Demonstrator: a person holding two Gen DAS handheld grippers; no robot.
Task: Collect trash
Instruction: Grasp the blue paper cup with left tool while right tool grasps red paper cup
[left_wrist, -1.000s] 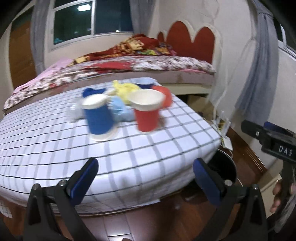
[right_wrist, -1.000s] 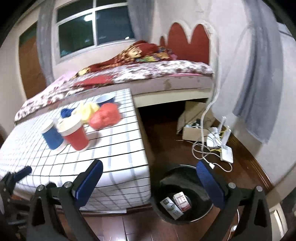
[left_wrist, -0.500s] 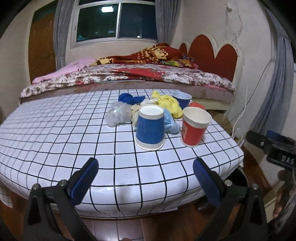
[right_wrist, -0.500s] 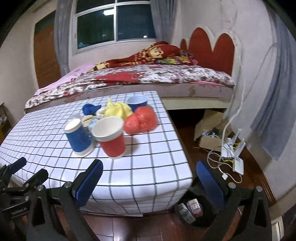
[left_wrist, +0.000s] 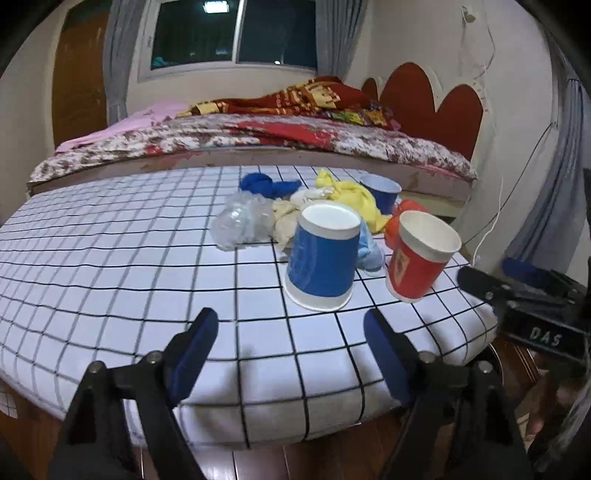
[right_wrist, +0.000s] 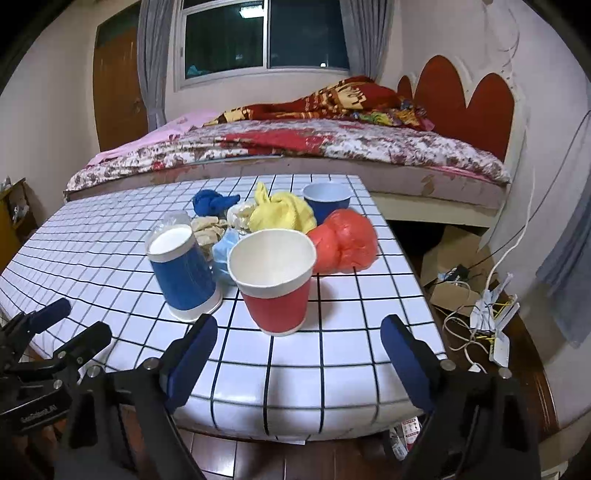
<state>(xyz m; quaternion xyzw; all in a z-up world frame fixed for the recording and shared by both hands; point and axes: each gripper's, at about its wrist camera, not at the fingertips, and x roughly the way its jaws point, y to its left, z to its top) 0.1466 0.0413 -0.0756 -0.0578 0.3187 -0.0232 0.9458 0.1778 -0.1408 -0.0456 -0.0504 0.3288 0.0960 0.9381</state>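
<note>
On the grid-patterned table (left_wrist: 110, 258) an upturned blue paper cup (left_wrist: 323, 254) (right_wrist: 183, 273) stands beside an upright red paper cup (left_wrist: 421, 254) (right_wrist: 275, 280). Behind them lie a clear plastic wad (left_wrist: 242, 218), a blue wad (right_wrist: 212, 201), a yellow bag (right_wrist: 280, 210), a red bag (right_wrist: 343, 242) and another blue cup (right_wrist: 327, 199). My left gripper (left_wrist: 291, 325) hovers over the table's near edge, short of the blue cup. Its jaws are closing with nothing between them. In front of the red cup, my right gripper (right_wrist: 299, 326) is also closing on nothing.
A bed (right_wrist: 332, 147) with patterned covers runs behind the table. A dark bin (right_wrist: 402, 435) holding small cartons shows under the table's near right corner. A cardboard box (right_wrist: 454, 266) and tangled cables (right_wrist: 491, 314) lie on the wooden floor to the right.
Both grippers have come in toward the table's near edge, so the cups look larger. Both pairs of fingers stand narrower than before. The bin has mostly slipped under the right view's lower edge.
</note>
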